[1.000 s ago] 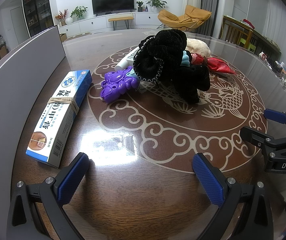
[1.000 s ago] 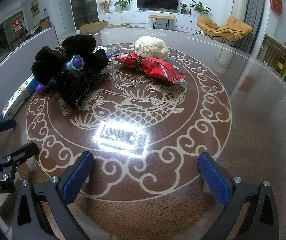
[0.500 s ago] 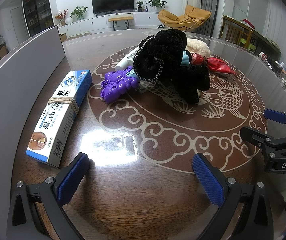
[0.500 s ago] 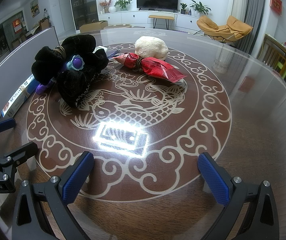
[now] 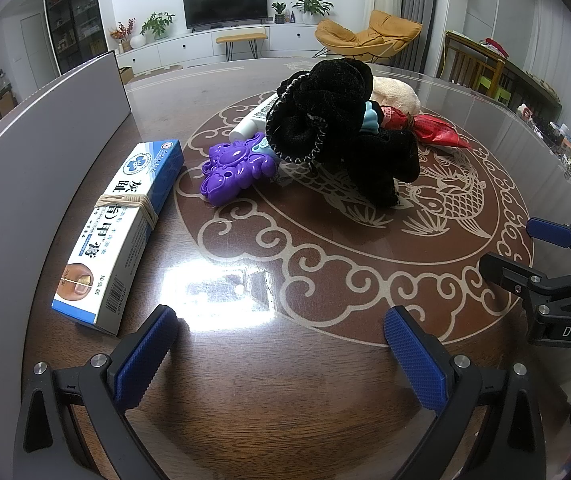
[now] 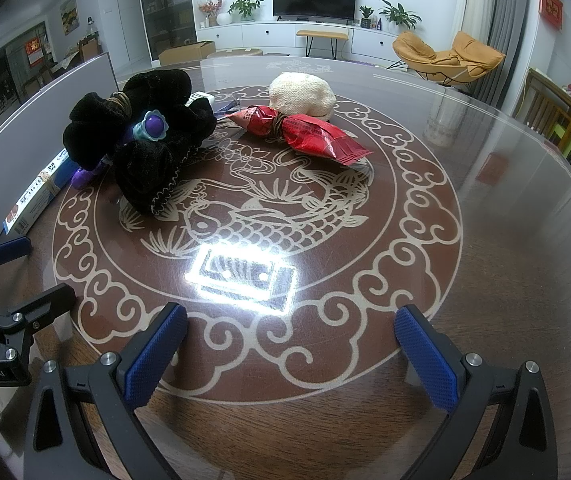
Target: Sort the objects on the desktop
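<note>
From the left wrist, the left gripper (image 5: 277, 340) hovers spread and empty; the boxed ointment (image 5: 119, 228) lies ahead-left, the black scrunchie heap (image 5: 337, 136) farther ahead. From the right wrist, the right gripper (image 6: 291, 338) gapes too, with the red packet (image 6: 305, 134) well ahead. Sorting looks unstarted; next, reach and pinch one item.

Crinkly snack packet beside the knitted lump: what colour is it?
Red, cinched with a brown band; clearest in the right wrist view.

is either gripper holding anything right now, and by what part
Nothing is held. The left gripper and right gripper both have open jaws over bare glass-topped table, short of the objects.
</note>
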The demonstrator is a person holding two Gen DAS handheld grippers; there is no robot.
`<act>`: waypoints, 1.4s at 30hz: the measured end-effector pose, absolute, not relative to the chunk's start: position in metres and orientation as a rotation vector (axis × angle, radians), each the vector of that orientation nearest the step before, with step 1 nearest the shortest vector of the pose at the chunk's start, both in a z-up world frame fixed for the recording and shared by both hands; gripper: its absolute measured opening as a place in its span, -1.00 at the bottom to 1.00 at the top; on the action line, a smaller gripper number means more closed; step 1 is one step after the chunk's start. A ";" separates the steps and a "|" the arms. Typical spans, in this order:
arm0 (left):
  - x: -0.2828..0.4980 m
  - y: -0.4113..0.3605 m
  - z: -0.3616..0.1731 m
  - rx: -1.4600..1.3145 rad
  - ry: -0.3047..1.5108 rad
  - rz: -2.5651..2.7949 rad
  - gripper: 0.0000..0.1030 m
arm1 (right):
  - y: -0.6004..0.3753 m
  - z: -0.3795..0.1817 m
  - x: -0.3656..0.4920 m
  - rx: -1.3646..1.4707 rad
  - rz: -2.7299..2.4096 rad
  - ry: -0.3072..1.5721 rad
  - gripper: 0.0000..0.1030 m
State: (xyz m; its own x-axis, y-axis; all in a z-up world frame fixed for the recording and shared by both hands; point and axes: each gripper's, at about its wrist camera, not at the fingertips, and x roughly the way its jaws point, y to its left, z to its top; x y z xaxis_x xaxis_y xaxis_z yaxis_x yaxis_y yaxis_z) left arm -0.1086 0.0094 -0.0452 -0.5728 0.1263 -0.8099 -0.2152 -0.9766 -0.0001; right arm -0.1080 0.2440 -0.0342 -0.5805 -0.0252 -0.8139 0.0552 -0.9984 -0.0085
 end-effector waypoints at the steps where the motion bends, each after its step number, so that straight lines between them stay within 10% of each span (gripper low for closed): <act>1: -0.108 0.009 -0.045 -1.339 0.146 2.623 1.00 | 0.244 -0.034 -0.108 1.417 -2.753 0.051 1.00; 35: -0.061 -0.017 -0.022 -1.357 0.240 2.588 1.00 | 0.244 -0.034 -0.108 1.417 -2.752 0.051 1.00; 42: -0.150 -0.048 -0.011 -1.426 0.193 2.646 1.00 | 0.244 -0.034 -0.108 1.417 -2.752 0.051 1.00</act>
State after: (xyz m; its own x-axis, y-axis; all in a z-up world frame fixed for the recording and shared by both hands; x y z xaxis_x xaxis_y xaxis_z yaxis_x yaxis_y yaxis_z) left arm -0.1501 -0.0475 -0.0111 -0.5452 0.0537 -0.8366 -0.1745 -0.9834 0.0505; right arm -0.1081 0.2438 -0.0340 -0.5804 -0.0254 -0.8139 0.0555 -0.9984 -0.0084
